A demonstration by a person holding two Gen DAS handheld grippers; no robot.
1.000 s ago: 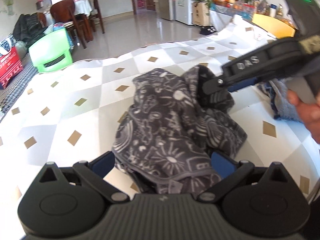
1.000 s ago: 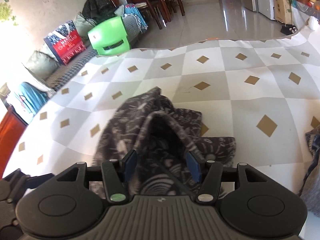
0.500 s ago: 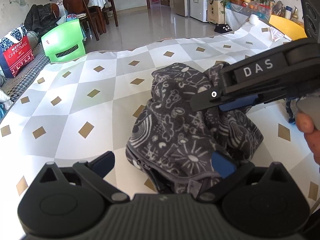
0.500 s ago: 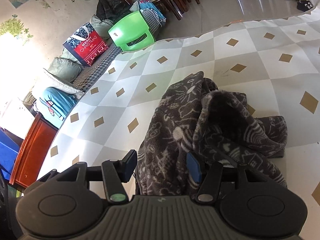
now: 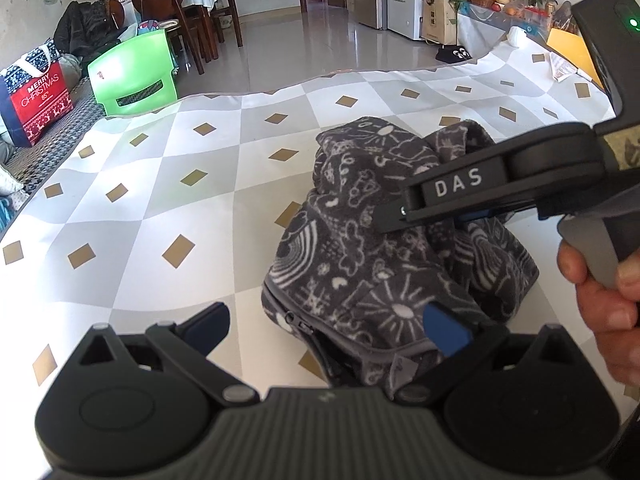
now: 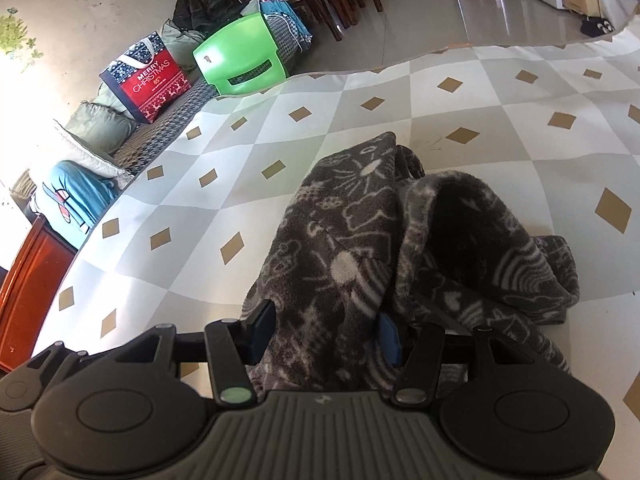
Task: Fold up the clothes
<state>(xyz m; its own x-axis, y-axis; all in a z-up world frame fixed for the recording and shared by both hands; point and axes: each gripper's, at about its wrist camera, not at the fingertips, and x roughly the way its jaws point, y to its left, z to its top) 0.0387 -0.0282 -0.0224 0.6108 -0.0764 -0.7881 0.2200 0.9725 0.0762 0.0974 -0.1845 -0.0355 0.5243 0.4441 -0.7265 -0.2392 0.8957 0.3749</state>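
Fleece garment (image 5: 384,248), dark grey with a white doodle print, sits bunched on the checkered tablecloth (image 5: 168,200); long axis runs from the near table edge toward the far edge, one end humped up, zipper edge on the side facing the left gripper. Right gripper (image 6: 326,332) points steeply down at the garment's near end, a thick fold of fleece between its blue pads; jaws have just been closing on it and both pads now look pressed into the cloth. In the left wrist view, a hand (image 5: 608,304) grips its trigger handle. Left gripper (image 5: 332,332) hangs over the garment's near edge, also angled down, fingers spread wide, right pad over the fleece, left pad over bare tablecloth. Green chair (image 5: 134,74) well beyond the garment on the floor.
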